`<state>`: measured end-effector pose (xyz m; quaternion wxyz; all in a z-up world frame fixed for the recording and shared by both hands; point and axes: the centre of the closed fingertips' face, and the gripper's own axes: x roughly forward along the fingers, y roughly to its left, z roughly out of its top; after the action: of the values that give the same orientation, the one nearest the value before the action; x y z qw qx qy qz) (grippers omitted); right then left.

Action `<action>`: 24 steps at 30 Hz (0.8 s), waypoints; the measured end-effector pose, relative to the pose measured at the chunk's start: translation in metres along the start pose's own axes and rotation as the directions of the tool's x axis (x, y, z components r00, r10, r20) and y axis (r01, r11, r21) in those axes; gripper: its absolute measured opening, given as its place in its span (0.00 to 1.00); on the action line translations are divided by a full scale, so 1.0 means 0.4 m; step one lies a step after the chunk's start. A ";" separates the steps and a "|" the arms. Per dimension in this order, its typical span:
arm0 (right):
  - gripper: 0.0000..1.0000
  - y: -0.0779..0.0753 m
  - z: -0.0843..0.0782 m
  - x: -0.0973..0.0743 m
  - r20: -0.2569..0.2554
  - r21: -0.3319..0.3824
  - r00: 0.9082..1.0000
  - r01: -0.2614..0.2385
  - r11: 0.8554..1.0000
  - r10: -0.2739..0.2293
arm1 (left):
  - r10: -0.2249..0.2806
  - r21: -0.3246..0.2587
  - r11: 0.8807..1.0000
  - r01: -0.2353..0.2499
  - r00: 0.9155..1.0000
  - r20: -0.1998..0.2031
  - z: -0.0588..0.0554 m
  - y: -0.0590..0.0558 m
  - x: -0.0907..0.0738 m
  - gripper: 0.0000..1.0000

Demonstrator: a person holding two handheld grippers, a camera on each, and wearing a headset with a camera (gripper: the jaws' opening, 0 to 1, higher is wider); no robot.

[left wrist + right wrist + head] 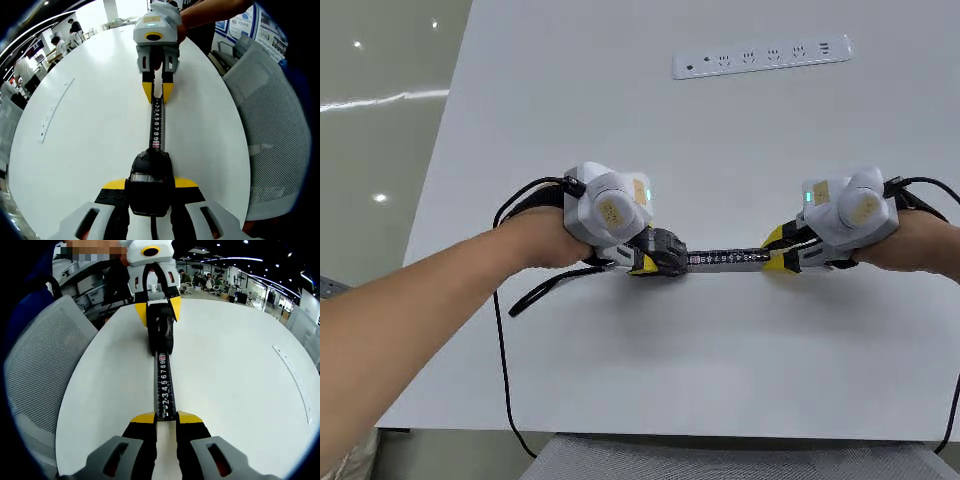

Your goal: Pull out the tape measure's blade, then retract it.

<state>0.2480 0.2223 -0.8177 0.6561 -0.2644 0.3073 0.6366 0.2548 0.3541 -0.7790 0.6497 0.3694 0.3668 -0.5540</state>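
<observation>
A black tape measure case (664, 251) sits just above the white table, clamped in my left gripper (647, 262), whose yellow-tipped jaws close on its sides (150, 182). Its dark blade (728, 258) with white numerals runs right to my right gripper (782, 255), which is shut on the blade's end (165, 415). In the left gripper view the blade (156, 122) stretches straight ahead to the right gripper (157, 92). In the right gripper view the case (160, 332) and the left gripper (156, 307) lie straight ahead.
A white power strip (761, 56) lies at the far side of the table (620, 110). Black cables (502, 330) trail off the near edge. A grey mesh chair back (265, 125) stands beside the table; people sit at desks in the background.
</observation>
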 end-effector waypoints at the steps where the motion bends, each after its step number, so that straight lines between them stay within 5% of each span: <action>1: 0.09 0.000 -0.004 -0.003 -0.002 0.001 1.000 0.000 1.000 0.000 | 0.000 0.000 1.000 0.000 1.000 -0.001 0.000 0.000 0.001 0.27; 24: 0.09 -0.009 -0.100 -0.089 -0.041 0.022 0.999 0.019 1.000 -0.018 | -0.006 0.001 1.000 0.006 1.000 -0.007 -0.005 0.007 0.009 0.27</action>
<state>0.2489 0.1687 -0.8183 0.6586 -0.2727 0.3250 0.6215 0.2579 0.3545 -0.7830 0.6464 0.3706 0.3700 -0.5549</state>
